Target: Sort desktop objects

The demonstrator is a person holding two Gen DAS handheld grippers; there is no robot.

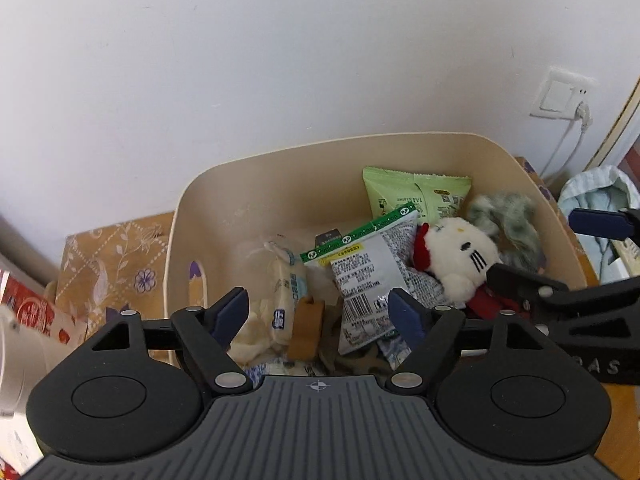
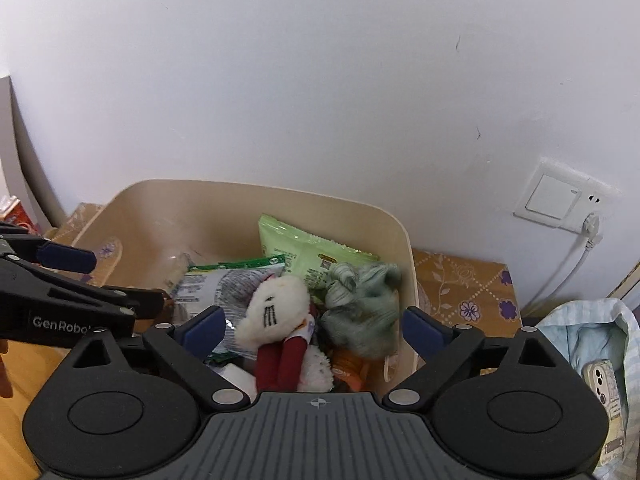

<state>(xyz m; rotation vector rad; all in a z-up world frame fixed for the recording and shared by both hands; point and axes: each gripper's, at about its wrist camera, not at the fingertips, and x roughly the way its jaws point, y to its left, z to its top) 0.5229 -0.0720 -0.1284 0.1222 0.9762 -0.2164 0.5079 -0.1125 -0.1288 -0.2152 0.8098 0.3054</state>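
Note:
A beige bin (image 1: 280,184) (image 2: 192,208) stands against the wall and holds sorted items: a green snack packet (image 1: 416,196) (image 2: 304,248), a grey printed packet (image 1: 368,280), a white cat plush with red limbs (image 1: 460,260) (image 2: 276,312), a grey-green fluffy toy (image 1: 508,220) (image 2: 360,304) and a cream pouch (image 1: 284,296). My left gripper (image 1: 320,316) is open and empty over the bin's near left part. My right gripper (image 2: 316,328) is open and empty over the plush and the fluffy toy; it also shows at the right in the left wrist view (image 1: 560,256).
A floral tan cloth (image 1: 108,268) (image 2: 464,292) covers the surface under the bin. A wall socket with a white cable (image 2: 560,204) is at the right. A light blue bag holding a phone (image 2: 596,384) lies at the right. Red packaging (image 1: 28,312) is at the left.

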